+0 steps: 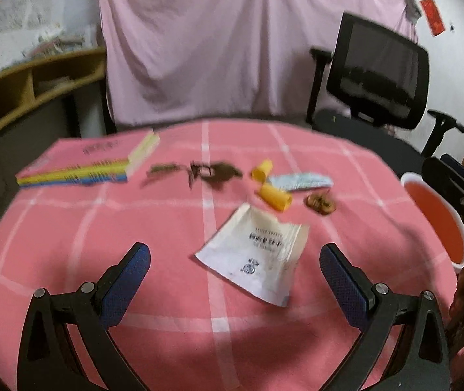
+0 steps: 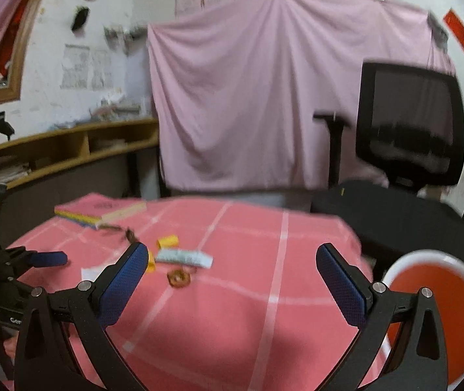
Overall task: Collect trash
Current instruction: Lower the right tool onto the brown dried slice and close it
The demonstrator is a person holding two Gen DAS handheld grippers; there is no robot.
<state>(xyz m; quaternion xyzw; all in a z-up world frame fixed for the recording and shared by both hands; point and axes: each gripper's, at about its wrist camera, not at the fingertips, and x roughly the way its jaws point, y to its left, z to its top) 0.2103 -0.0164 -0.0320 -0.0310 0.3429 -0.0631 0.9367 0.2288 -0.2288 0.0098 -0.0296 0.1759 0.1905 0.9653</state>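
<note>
My left gripper hangs low over the tabletop, which wears a pink cloth with white lines. Its two blue fingers are spread wide and hold nothing. Just ahead of them, a little toward the right finger, lies a flat white packet with printed text, one corner turned to me. Further on I see two yellow pieces, and just beside them a pale blue-white wrapper. Near the wrapper, on its closer side, sits a small brown crumpled thing. To the left of the yellow pieces there are dark scraps, too blurred for me to tell what they are. A stack of books with a pink cover rests at the far left corner.

My right gripper is released too, its fingers far apart and empty, above the right part of the tabletop. From this side the wrapper, one yellow piece and the brown thing lie in front, nearer to my left finger. The left gripper shows at the left edge. An orange bin with a white rim stands beside the table at the right, close to my right finger. Behind it stands a black office chair, and a pink sheet hangs on the wall
</note>
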